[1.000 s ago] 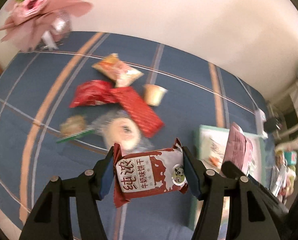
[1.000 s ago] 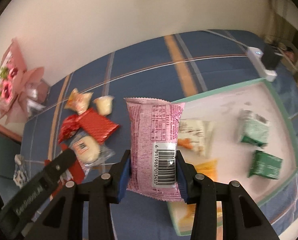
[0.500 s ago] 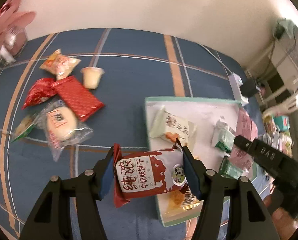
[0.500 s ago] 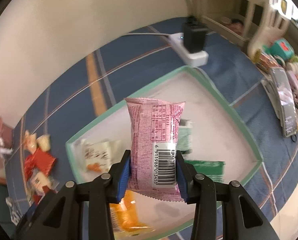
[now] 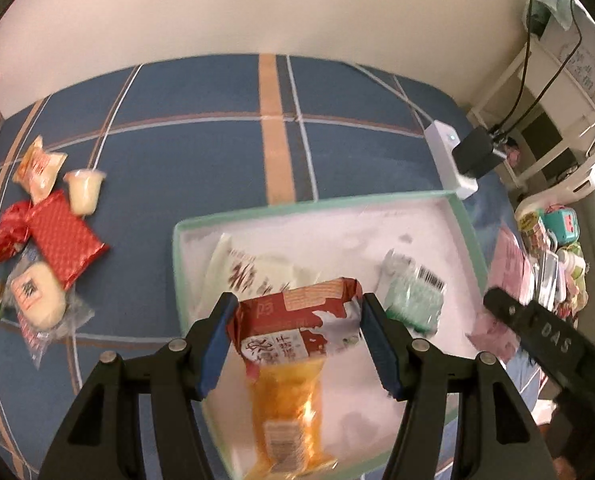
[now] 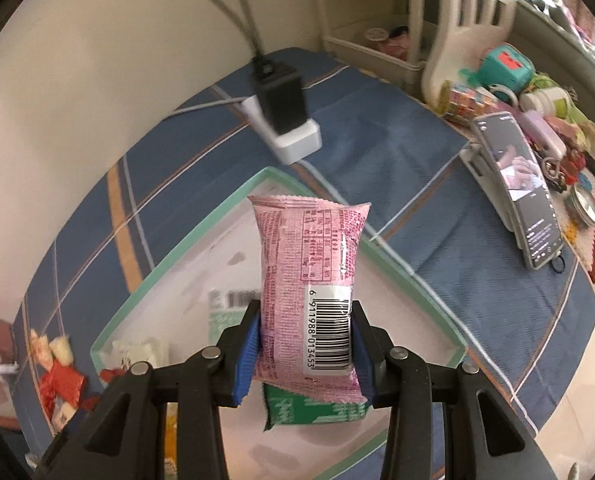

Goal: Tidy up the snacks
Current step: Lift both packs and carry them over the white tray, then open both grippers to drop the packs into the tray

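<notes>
My left gripper (image 5: 297, 332) stands open above the green-rimmed tray (image 5: 317, 202). The red-and-white milk biscuit packet (image 5: 297, 330) sits loose between the blue pads, tipped forward over an orange packet (image 5: 287, 412). A white packet (image 5: 253, 276) and a green packet (image 5: 413, 296) lie in the tray. My right gripper (image 6: 305, 348) is shut on a pink snack packet (image 6: 309, 272) and holds it upright over the tray (image 6: 177, 240), above a green packet (image 6: 313, 410). The right gripper's body (image 5: 549, 344) shows at the right of the left wrist view.
Loose snacks lie on the blue plaid cloth left of the tray: a red packet (image 5: 63, 238), a jelly cup (image 5: 83, 192), an orange-white packet (image 5: 37, 168), a wrapped bun (image 5: 37, 296). A power strip with plug (image 6: 285, 120) sits behind the tray. A phone (image 6: 517, 192) and clutter stand right.
Both grippers moved right, over the tray. My left gripper's jaws opened and the milk biscuit packet tipped forward out of their grip. The right gripper still holds the pink packet.
</notes>
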Demonstrator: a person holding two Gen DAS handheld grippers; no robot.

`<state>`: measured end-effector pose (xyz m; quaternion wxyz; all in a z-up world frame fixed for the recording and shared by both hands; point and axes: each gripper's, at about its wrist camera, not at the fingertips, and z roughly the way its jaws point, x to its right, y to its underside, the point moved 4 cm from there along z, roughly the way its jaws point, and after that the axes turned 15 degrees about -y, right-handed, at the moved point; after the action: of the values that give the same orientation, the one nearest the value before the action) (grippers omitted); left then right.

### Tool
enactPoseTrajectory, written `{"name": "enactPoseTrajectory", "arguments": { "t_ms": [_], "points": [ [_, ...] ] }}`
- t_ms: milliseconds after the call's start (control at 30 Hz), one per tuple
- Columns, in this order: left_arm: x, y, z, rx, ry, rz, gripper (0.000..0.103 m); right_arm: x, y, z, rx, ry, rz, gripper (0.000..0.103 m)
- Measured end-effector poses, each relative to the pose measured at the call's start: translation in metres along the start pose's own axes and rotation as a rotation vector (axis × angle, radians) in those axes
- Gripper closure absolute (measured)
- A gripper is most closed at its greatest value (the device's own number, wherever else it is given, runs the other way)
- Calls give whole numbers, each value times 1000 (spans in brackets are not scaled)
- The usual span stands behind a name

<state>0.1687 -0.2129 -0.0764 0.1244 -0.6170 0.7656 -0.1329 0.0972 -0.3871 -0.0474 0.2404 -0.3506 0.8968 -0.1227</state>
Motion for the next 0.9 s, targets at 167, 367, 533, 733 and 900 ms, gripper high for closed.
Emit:
{"name": "enactPoseTrajectory", "arguments": {
  "t_ms": [167, 367, 533, 733, 900],
  "points": [
    [12, -5, 4, 15, 9, 8, 39, 14, -4, 5, -5, 4, 42, 59],
    [7, -2, -1, 14, 40, 0, 23, 22, -5, 9, -17, 16, 75, 40],
    [-21, 5, -6, 22, -5, -54, 10, 13, -3, 9, -34, 21, 45, 19],
    [-77, 17, -1, -28, -112, -186, 8, -14, 8, 14, -76, 0, -23, 0],
    [-123, 31, 7, -89, -206, -280, 8, -38, 18, 13, -79, -22, -69, 0]
  ]
}}
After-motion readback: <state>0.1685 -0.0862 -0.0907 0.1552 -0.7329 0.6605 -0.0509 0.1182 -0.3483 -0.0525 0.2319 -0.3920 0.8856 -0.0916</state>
